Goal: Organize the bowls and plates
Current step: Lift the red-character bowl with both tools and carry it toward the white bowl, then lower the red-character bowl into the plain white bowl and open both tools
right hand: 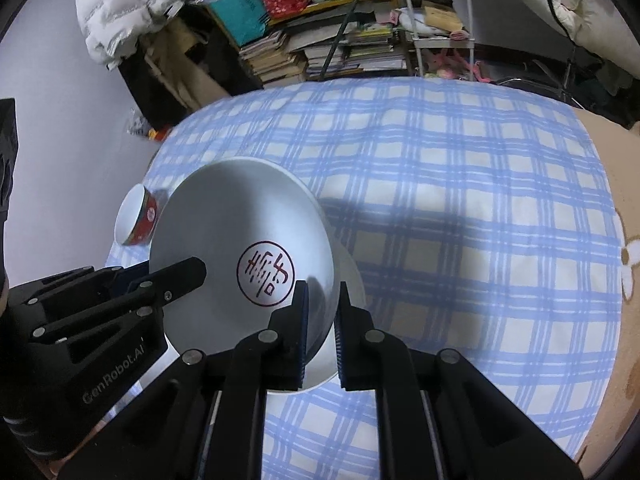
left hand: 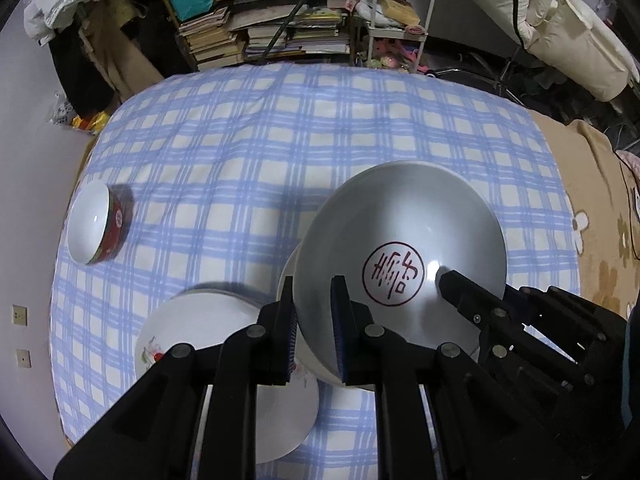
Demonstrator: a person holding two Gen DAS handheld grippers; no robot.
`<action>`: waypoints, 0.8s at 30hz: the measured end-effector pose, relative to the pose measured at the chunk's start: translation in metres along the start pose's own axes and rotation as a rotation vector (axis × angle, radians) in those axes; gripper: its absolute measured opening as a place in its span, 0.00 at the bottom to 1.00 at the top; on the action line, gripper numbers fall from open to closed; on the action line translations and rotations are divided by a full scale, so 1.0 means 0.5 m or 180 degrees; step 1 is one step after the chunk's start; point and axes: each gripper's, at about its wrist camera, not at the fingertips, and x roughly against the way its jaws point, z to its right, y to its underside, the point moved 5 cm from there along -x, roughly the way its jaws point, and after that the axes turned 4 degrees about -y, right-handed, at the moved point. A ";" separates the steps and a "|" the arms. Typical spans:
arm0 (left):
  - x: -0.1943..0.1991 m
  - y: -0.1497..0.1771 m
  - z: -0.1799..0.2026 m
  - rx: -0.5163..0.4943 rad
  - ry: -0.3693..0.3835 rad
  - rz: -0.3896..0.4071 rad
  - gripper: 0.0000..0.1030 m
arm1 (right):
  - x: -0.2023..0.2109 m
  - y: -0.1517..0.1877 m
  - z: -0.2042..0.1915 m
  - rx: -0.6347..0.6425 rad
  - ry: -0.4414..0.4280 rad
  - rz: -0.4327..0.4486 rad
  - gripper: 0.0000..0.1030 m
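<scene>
A large white bowl (left hand: 400,224) with a red round character mark inside is held above the checked cloth by both grippers. My left gripper (left hand: 314,320) is shut on its left rim, one finger inside and one outside. My right gripper (right hand: 322,320) is shut on its right rim in the same way; the bowl fills the right wrist view's left half (right hand: 240,220). A white plate (left hand: 208,332) with a small flower print lies below and left of the bowl. A small red bowl (left hand: 96,228) with a white inside lies tipped on its side at the far left and also shows in the right wrist view (right hand: 138,220).
The blue checked cloth (left hand: 248,152) covers a bed; a beige flowered blanket (left hand: 600,208) lies to the right. Shelves with stacked books (left hand: 256,28) and a white cart (left hand: 400,8) stand beyond the far edge. A wall is at the left.
</scene>
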 end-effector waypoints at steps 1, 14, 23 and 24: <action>-0.003 0.004 -0.003 0.0017 0.0018 -0.0015 0.14 | -0.005 0.003 -0.001 0.0014 0.0000 -0.0029 0.13; -0.044 0.034 -0.010 0.0081 0.0047 -0.0180 0.14 | -0.059 0.036 0.014 -0.0021 0.0007 -0.0325 0.13; -0.071 0.051 -0.017 0.0124 0.0103 -0.0294 0.14 | -0.065 0.041 0.011 -0.0016 0.0043 -0.0296 0.13; -0.074 0.051 -0.016 0.0121 0.0099 -0.0303 0.14 | -0.064 0.041 0.011 -0.0007 0.0066 -0.0283 0.13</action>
